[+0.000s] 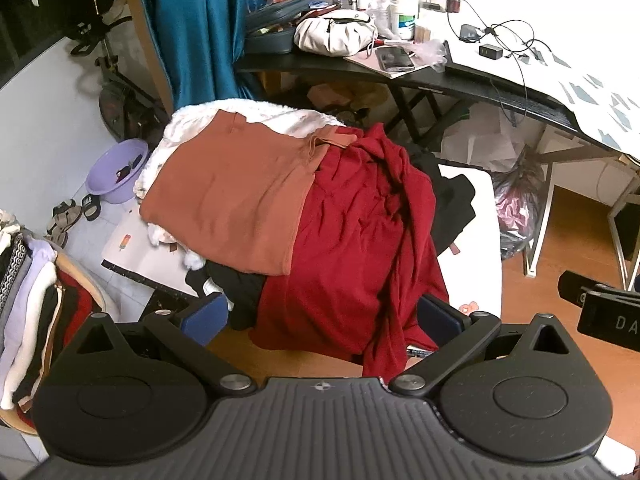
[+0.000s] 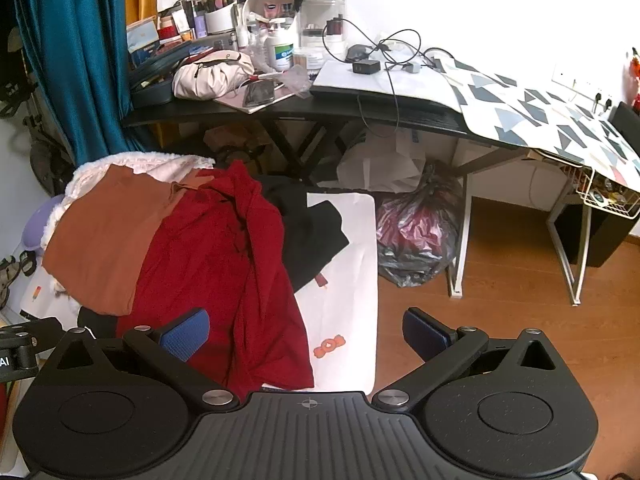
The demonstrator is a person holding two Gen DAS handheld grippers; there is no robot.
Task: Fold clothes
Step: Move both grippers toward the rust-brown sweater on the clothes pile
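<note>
Clothes lay heaped on a white low table point(image 2: 352, 280) just ahead of and below both tools, with the crumpled red garment point(image 1: 352, 240) on top nearest them, its length running away from the grippers and its near hem hanging over the table's front edge. That hem sat directly between the spread, empty pads of the left gripper point(image 1: 324, 316), whereas for the right gripper point(image 2: 306, 330), equally wide open and holding nothing, the red cloth lay toward its left pad. Left looked the better placed to take the hem, with the folded rust-orange garment point(image 1: 228, 200) further off to its left
</note>
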